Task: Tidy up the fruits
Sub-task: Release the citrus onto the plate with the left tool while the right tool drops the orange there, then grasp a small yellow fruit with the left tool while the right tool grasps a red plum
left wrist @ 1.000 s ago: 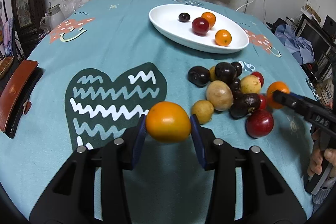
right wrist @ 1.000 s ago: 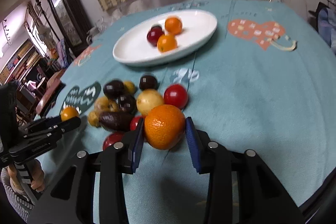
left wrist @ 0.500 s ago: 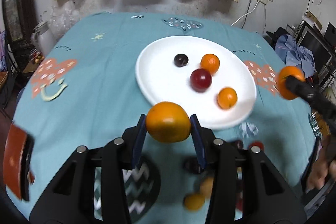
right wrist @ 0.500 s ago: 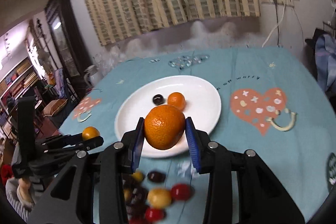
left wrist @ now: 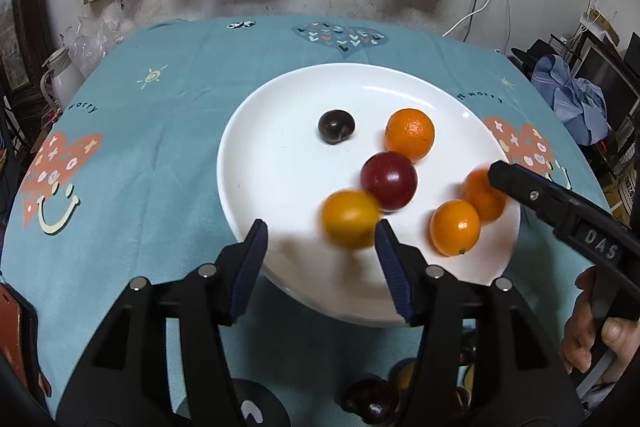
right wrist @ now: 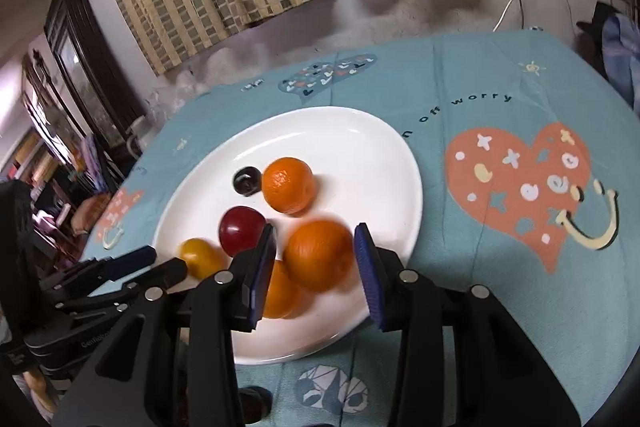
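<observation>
A white oval plate (left wrist: 280,163) (right wrist: 372,155) lies on the teal tablecloth. My left gripper (left wrist: 320,263) is open over its near rim. A yellow-orange fruit (left wrist: 350,219) (right wrist: 202,257), blurred, lies loose on the plate by the right finger, against a red plum (left wrist: 389,181) (right wrist: 242,231). My right gripper (right wrist: 316,273) is open. A blurred orange (right wrist: 319,255) (left wrist: 482,195) sits between its fingers on the plate, apart from the pads. The plate also holds an orange (left wrist: 409,134) (right wrist: 288,183), a dark plum (left wrist: 336,126) (right wrist: 247,179) and a small orange (left wrist: 455,227) (right wrist: 280,291).
Several loose fruits (left wrist: 372,403) lie on the cloth under my left gripper, partly hidden. A white kettle (left wrist: 60,79) stands at the table's left edge. A brown case (left wrist: 12,339) lies at the near left. Curtains and a wall stand behind the table.
Both grippers carried their fruit from the pile to the plate, came down over it and opened. The yellow-orange fruit and the orange now lie on the plate.
</observation>
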